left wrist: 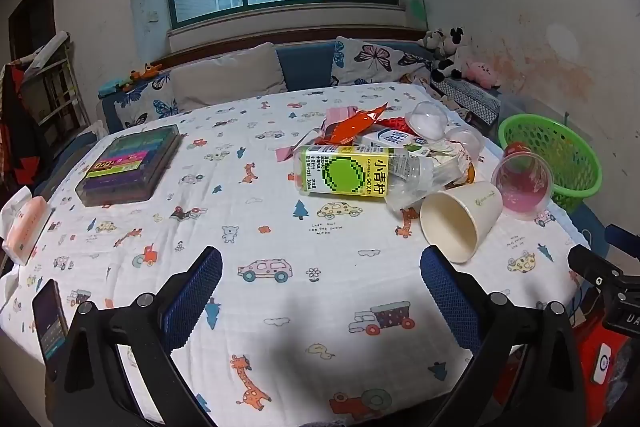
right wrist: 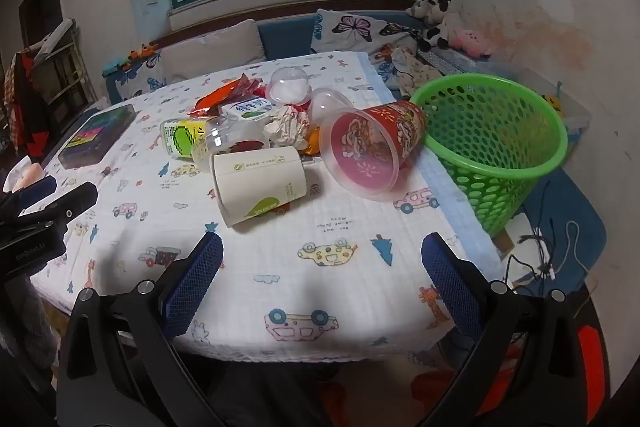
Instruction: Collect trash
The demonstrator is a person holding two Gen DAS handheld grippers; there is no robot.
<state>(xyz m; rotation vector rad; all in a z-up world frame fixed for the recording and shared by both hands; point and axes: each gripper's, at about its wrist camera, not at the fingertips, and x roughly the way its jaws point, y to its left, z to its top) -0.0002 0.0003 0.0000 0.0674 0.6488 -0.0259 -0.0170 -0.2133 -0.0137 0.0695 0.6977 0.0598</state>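
Jaws on both grippers spread fully apart, nothing between them. Left gripper [left wrist: 320, 287] tilts down over the near part of the table [left wrist: 280, 307], blue pads framing bare printed cloth; trash pile sits ahead and to its right. Right gripper [right wrist: 322, 275] also pitched down, near the table's front edge, pads clear of everything. Trash clustered mid-table: paper cup [right wrist: 260, 183] on its side, closest to the right gripper; red plastic cup [right wrist: 372, 147] on its side just beside it, base toward the green basket [right wrist: 492, 147]. Behind them: green-labelled bottle [left wrist: 344, 173] lying flat, milk carton [right wrist: 248, 109], crumpled paper [right wrist: 288, 127], orange wrapper [left wrist: 352, 125], clear dome lids [right wrist: 288, 85]. Basket stands off the table's right edge, looks empty as far as visible. Dark box [left wrist: 132, 165] and phone [left wrist: 50, 323] lie far left, well apart from the pile.
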